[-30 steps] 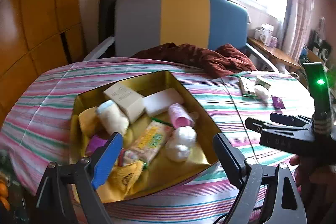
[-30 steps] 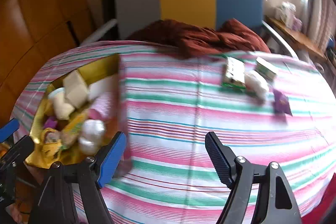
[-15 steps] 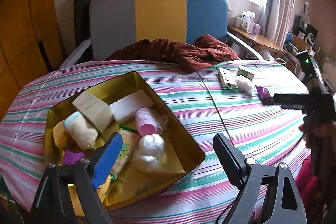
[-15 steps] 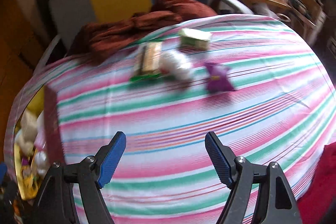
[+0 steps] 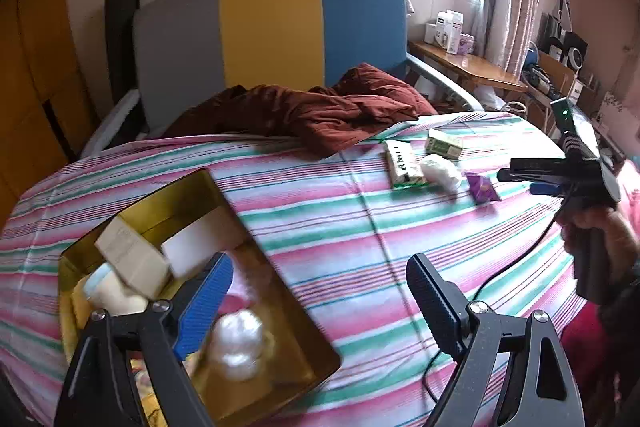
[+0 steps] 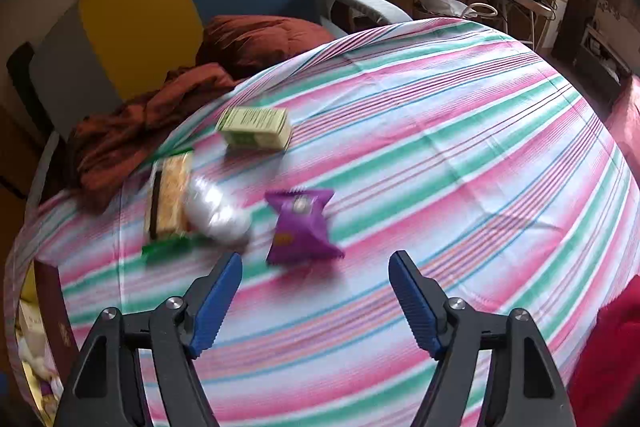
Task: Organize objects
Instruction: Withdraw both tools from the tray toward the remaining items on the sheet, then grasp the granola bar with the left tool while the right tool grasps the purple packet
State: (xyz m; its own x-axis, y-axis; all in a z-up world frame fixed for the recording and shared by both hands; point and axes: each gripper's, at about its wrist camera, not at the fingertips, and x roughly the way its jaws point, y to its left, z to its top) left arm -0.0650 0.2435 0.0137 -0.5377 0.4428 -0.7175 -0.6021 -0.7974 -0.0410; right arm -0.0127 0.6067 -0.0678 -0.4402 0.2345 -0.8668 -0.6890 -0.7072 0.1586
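A gold tin [image 5: 168, 195] sits on the striped cloth, holding a beige box [image 5: 132, 255], a white block [image 5: 200, 239], a clear white wad [image 5: 238, 343] and other small items. My left gripper [image 5: 320, 263] hangs open over the tin's right edge with nothing between its fingers. Farther right lie a purple packet [image 6: 300, 223], a white plastic wad [image 6: 216, 211], a green-edged snack pack [image 6: 168, 195] and a pale green box [image 6: 256, 129]. My right gripper [image 6: 316, 259] hovers just short of the purple packet. Its jaws are closing slightly, still wide, with nothing between them.
A rumpled brown blanket [image 5: 320, 111] lies at the cloth's far edge in front of a grey, yellow and blue chair [image 5: 272, 31]. A wooden side table [image 5: 472, 67] with boxes stands at the back right. Red fabric [image 6: 608, 359] lies off the cloth's right edge.
My right gripper swung right, away from the tin, and came close to the loose items, rolling as it went. My left gripper drifted right, so the tin now sits lower left.
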